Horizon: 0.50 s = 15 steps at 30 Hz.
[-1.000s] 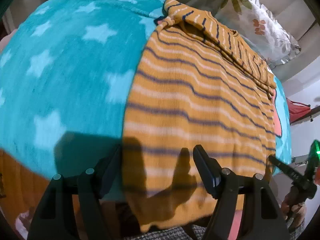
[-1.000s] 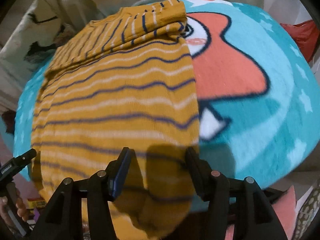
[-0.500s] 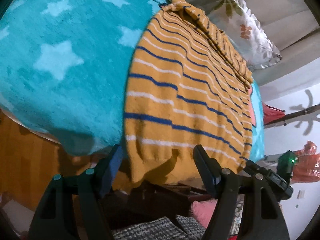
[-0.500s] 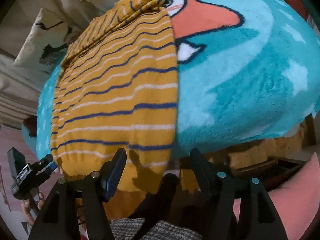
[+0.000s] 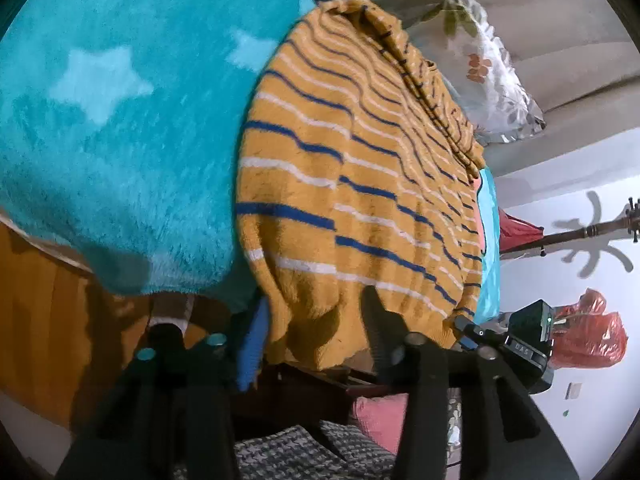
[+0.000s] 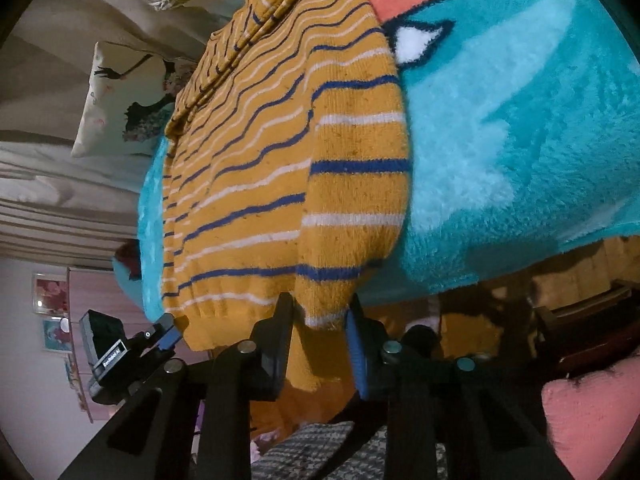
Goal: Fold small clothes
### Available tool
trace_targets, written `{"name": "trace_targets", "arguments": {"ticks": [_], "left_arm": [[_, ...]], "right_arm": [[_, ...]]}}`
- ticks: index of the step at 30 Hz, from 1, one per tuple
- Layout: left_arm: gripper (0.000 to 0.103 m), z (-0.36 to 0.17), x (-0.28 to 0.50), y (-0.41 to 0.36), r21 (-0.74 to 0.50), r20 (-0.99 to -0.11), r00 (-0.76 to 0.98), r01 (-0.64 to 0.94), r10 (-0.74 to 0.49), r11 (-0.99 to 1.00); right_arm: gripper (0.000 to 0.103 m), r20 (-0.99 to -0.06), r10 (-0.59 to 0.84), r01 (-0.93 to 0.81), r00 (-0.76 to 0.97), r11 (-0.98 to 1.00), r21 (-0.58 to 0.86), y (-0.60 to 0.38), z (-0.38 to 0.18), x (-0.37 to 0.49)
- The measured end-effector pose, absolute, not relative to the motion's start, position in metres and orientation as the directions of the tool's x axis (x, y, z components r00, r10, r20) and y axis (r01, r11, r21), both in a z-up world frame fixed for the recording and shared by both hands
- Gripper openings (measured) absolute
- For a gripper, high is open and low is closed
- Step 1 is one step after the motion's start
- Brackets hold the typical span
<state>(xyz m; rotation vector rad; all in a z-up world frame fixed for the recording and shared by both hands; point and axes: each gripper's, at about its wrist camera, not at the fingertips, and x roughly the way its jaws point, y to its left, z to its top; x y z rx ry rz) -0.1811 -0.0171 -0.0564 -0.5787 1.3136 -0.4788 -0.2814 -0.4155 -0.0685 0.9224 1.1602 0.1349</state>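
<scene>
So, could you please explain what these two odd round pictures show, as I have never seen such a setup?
Each picture comes from a fisheye camera on a handheld two-finger gripper, looking forward along its fingers; a person holds one in each hand. A yellow striped sweater lies on a turquoise blanket, its hem hanging over the edge. The left gripper stands open around one hem corner. The right gripper has the other corner between its jaws, though a firm pinch cannot be confirmed. Patterned pillows lie beyond.
</scene>
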Motion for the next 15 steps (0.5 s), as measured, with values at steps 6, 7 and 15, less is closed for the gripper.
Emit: {"name": "trace_targets", "arguments": {"ticks": [6, 7, 15], "left_arm": [[0.061, -0.069, -0.179, -0.014, -0.638, -0.759, 0.181, -0.017, -0.625, 0.77], [0.061, -0.071, -0.179, -0.014, -0.638, -0.76, 0.177, -0.022, -0.625, 0.77], [0.017, -0.065, -0.186, -0.023, -0.615, -0.777, 0.182, -0.014, -0.602, 0.789]], "right_arm": [[0.039, -0.745, 0.525, 0.371, 0.412, 0.65, 0.663, -0.418, -0.077, -0.278], [0.042, -0.748, 0.523, 0.371, 0.408, 0.654, 0.659, -0.417, -0.079, -0.277], [0.035, -0.777, 0.493, 0.367, 0.391, 0.691, 0.623, -0.409, -0.081, -0.274]]}}
